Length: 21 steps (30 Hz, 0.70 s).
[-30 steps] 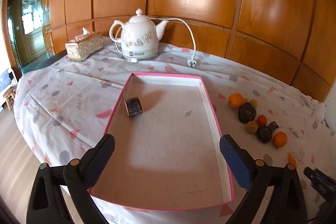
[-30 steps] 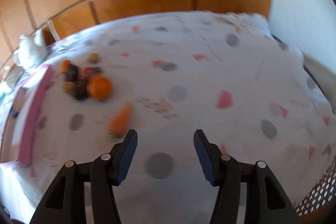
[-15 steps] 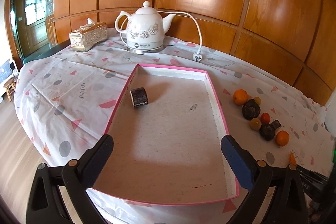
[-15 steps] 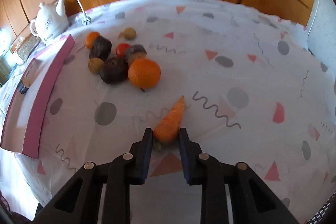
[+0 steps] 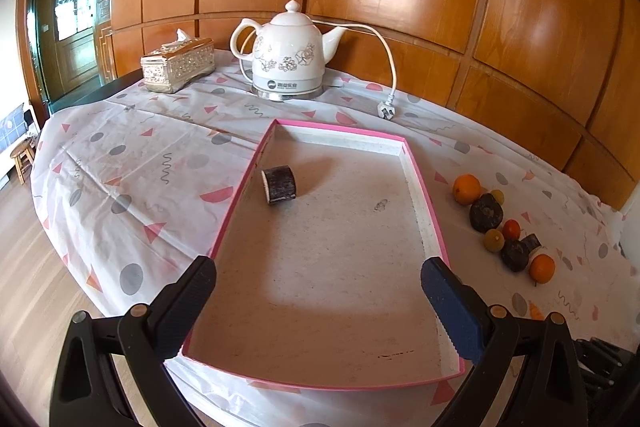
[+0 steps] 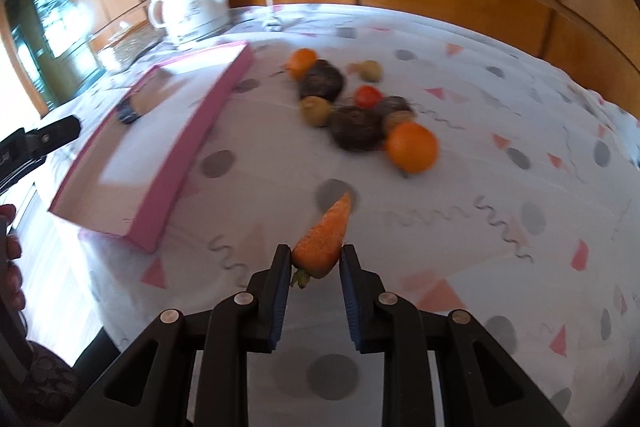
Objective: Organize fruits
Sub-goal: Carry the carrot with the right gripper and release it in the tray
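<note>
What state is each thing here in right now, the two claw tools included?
right gripper: shut on the carrot
carrot: gripped at its thick end, tip pointing away
left gripper: open, holding nothing
pink tray: holds one dark round piece
fruit pile: loose on the tablecloth
kettle plug: lying unplugged on the cloth

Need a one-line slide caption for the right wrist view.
Right hand-held gripper grips a carrot above the tablecloth, pink-edged tray to the left.
</note>
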Tool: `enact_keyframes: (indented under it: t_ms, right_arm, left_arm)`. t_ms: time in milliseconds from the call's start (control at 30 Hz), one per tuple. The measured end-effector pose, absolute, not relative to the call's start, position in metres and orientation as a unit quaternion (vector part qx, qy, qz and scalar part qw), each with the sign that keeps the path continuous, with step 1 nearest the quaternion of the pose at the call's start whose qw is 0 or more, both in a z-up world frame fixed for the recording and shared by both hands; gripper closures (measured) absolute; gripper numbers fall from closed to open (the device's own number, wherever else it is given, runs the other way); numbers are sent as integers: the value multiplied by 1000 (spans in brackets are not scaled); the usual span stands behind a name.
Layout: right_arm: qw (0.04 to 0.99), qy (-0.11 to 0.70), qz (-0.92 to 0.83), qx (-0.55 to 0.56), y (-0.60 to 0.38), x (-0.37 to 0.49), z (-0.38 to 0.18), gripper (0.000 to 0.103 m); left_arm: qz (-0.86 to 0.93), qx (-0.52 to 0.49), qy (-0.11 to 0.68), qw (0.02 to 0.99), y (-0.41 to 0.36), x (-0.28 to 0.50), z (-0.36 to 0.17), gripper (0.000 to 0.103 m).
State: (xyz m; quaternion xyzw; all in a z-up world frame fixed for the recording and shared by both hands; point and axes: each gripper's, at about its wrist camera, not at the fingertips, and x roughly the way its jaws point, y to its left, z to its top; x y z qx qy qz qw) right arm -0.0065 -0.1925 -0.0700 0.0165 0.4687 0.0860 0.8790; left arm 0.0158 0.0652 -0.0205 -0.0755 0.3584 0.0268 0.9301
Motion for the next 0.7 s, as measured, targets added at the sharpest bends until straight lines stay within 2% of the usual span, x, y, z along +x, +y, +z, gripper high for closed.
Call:
enact_keyframes:
  t_ms: [467,700]
  right_arm:
    - [874,427,230,-2,-106,34,-24,78]
    - [864,438,248,-30,-60,65,-35,78]
  left_arm:
    - [88,-129,352,923,112,13,-17,0]
    - [101,-143,359,917,125,10,-22,0]
